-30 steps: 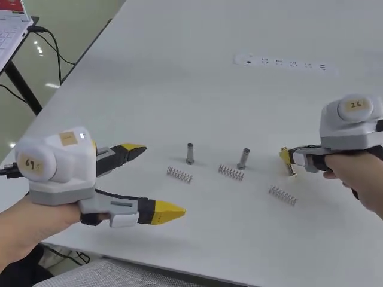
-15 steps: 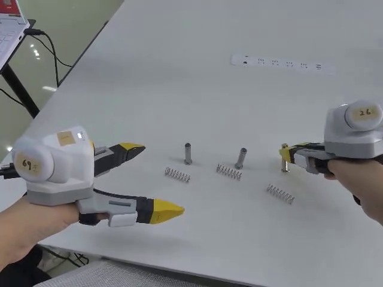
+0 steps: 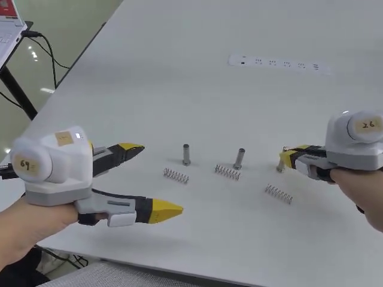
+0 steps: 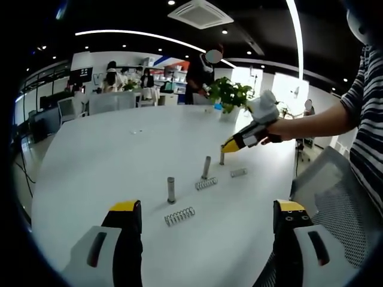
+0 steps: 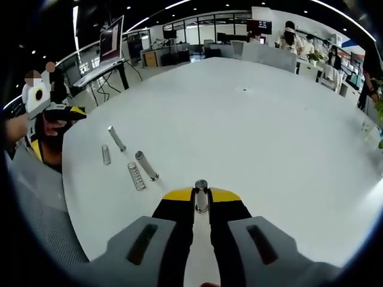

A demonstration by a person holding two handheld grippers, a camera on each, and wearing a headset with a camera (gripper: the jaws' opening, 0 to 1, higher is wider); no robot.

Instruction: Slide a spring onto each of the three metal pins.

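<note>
Two metal pins (image 3: 186, 154) (image 3: 239, 158) stand upright on the white table (image 3: 197, 89). A third pin (image 3: 280, 163) is pinched between the yellow tips of my right gripper (image 3: 283, 159), which is shut on it; its head shows between the tips (image 5: 201, 186). Three springs lie flat: one (image 3: 176, 175) by the left pin, one (image 3: 227, 172) by the middle pin, one (image 3: 279, 194) below the held pin. My left gripper (image 3: 152, 178) hovers open near the table's front left, nothing between its jaws. The left gripper view looks over the near spring (image 4: 179, 216) and near pin (image 4: 171, 190).
A white power strip (image 3: 278, 63) lies far back on the table. A laptop (image 3: 7, 18) sits on a stand off the table's left edge, cables trailing beside it. Behind the table stand a potted plant (image 4: 230, 94) and people.
My right gripper has sunk a little and crept slightly left with the pin, which now hangs straighter. The left gripper has stayed put, still open.
</note>
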